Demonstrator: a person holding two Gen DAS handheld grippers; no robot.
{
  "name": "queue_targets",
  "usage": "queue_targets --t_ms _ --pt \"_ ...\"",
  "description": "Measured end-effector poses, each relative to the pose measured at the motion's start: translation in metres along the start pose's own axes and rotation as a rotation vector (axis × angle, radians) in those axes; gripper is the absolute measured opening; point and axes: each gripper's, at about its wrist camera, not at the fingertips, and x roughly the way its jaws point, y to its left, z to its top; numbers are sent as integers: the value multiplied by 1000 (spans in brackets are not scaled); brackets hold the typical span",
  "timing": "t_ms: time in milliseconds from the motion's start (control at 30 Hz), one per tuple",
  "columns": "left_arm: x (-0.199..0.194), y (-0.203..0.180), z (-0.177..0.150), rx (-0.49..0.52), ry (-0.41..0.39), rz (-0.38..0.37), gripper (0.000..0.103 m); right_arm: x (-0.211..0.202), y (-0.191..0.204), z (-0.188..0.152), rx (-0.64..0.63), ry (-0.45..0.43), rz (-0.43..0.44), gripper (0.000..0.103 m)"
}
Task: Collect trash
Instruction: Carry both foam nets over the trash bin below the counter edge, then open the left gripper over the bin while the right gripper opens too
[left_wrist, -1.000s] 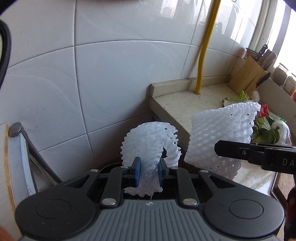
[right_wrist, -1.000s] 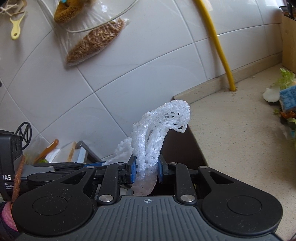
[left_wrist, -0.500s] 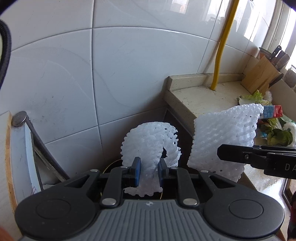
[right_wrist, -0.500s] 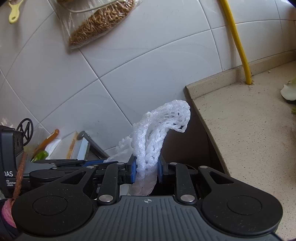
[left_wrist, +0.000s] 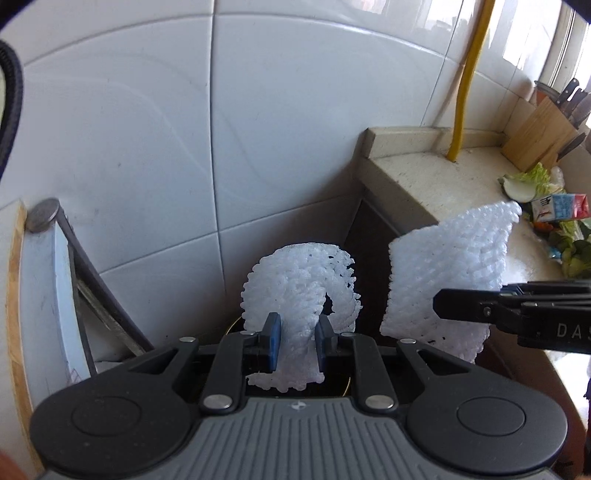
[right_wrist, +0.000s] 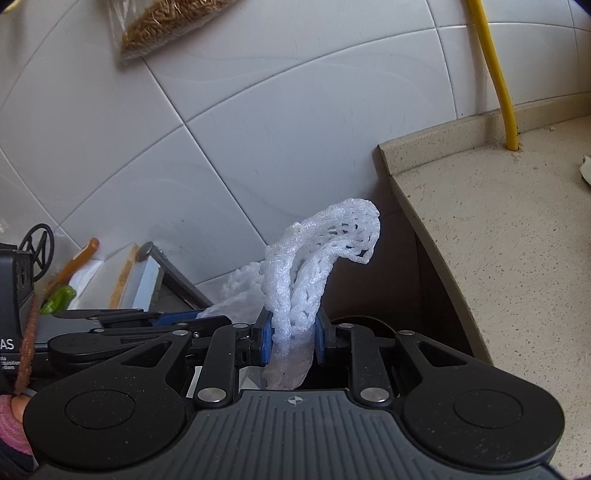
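the left gripper (left_wrist: 295, 341) has its two blue pads squeezed on a curled white foam net sleeve (left_wrist: 301, 291). the jaws are narrow and the net sticks up between them and curls over the tips. just to the right of those jaws is the right gripper (right_wrist: 291, 341), also squeezed narrow on a flatter white foam net piece (right_wrist: 321, 254), which stands up from its pads and droops at the top.

below and just past both sets of jaws there is a dark gap beside the speckled beige stone counter (right_wrist: 498, 240). a bit of a round dark rim with a gold edge (left_wrist: 345, 387) shows under the left jaws. it may be a bin, but most of it is hidden.

to do this step well, i think both grippers should go down over that dark opening before they let go, because foam this light can float off to the side. keep the squeeze soft but firm until then.

far off past the right jaws, green leaf scraps (left_wrist: 532, 179) and a small red and blue carton (left_wrist: 559, 206) lie on the counter.
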Motion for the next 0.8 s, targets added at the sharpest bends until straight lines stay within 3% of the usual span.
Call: queue_targets --t_ms 567,800 --pt "21 3 -5 -3 60 35 16 58 6 -2 -50 169 -44 29" --pt "32 1 1 16 75 59 17 76 8 -4 -67 194 -66 29"
